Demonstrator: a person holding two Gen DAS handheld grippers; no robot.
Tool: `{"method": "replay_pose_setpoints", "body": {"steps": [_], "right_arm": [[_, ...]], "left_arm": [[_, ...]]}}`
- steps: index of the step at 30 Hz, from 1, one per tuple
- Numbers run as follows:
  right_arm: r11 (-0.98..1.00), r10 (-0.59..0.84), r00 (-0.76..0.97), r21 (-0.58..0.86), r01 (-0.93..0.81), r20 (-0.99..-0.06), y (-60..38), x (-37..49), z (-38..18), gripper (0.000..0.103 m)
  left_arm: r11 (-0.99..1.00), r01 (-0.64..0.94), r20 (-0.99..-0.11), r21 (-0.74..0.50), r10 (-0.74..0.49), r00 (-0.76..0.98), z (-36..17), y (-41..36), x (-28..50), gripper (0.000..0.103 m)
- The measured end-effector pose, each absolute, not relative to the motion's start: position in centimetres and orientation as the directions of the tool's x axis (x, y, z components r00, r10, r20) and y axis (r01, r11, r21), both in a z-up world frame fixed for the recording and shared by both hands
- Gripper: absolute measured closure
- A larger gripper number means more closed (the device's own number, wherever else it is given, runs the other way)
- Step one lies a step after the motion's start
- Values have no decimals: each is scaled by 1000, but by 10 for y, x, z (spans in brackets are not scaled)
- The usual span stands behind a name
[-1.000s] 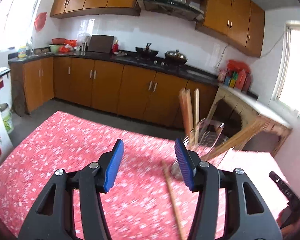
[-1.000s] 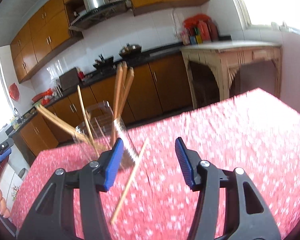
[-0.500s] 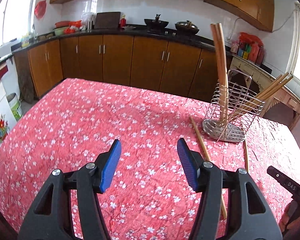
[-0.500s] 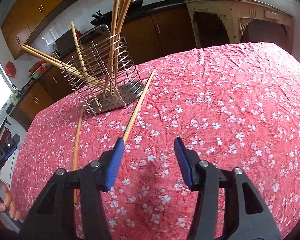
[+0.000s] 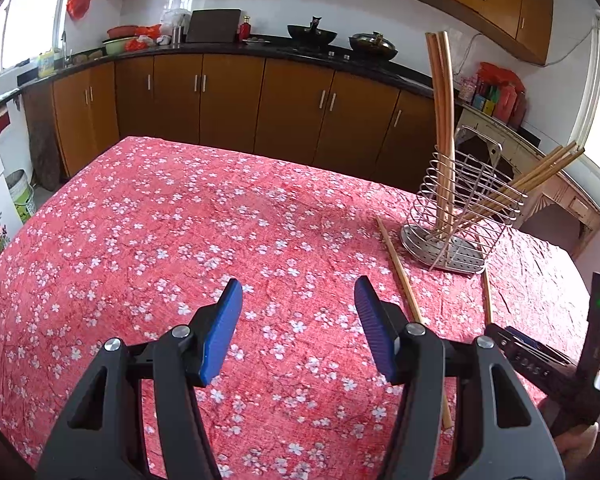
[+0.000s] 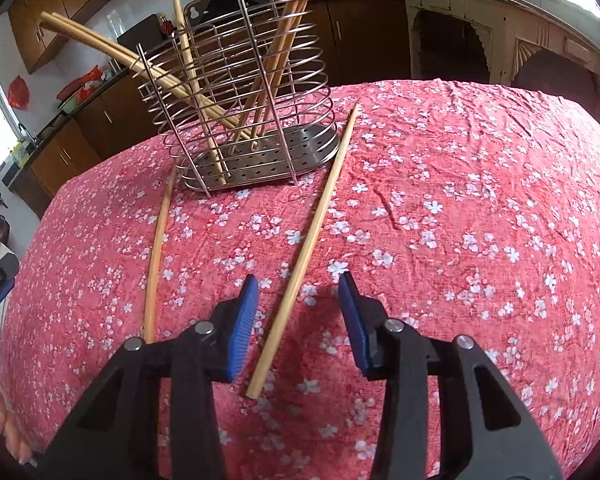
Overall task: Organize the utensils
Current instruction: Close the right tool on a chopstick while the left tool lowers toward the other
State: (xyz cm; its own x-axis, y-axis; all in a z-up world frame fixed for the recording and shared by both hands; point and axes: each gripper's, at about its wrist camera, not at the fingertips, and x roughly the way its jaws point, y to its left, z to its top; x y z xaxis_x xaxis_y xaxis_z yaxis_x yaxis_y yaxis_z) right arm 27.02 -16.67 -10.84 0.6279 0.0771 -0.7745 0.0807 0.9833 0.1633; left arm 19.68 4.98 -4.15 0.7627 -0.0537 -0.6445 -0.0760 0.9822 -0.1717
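A wire utensil holder (image 6: 256, 120) stands on the red flowered tablecloth (image 6: 480, 184) with several wooden chopsticks leaning in it. Two loose chopsticks lie in front of it. The nearer chopstick (image 6: 312, 236) runs between the jaws of my right gripper (image 6: 299, 280), which are closing low over the cloth; the pads do not touch it. The other chopstick (image 6: 158, 252) lies further left. My left gripper (image 5: 298, 281) hovers open over bare cloth with nothing in it. To its right are the holder (image 5: 460, 208) and both chopsticks (image 5: 400, 272), (image 5: 487, 292).
Brown kitchen cabinets (image 5: 228, 100) and a dark counter run behind the table. A pale wooden side table (image 6: 500, 32) stands beyond the far edge. The right gripper's body (image 5: 540, 360) shows at the lower right of the left wrist view.
Both grippers sank and tipped down toward the table. The right one came forward over the nearer chopstick and its jaws narrowed around it. The left one has stayed put for the last half second.
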Motion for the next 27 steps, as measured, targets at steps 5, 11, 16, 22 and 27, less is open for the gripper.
{"method": "replay_pose_setpoints", "body": {"steps": [5, 11, 16, 22, 27], "right_arm": [[987, 50, 635, 136, 88, -771, -179, 269, -109, 94], [971, -30, 627, 128, 204, -778, -238, 270, -106, 95], [961, -27, 634, 155, 231, -773, -267, 264, -107, 95], [966, -14, 644, 155, 206, -765, -270, 259, -109, 95], [964, 9, 648, 178, 196, -762, -271, 260, -110, 95]], "left_arm": [[982, -49, -654, -183, -84, 752, -44, 35, 200, 45], [979, 1, -680, -204, -142, 720, -55, 5, 206, 45], [975, 67, -714, -210, -200, 671, -70, -35, 213, 45], [980, 94, -753, -174, -194, 628, -89, -73, 220, 42], [990, 81, -782, -111, -138, 607, -103, -86, 225, 42]]}}
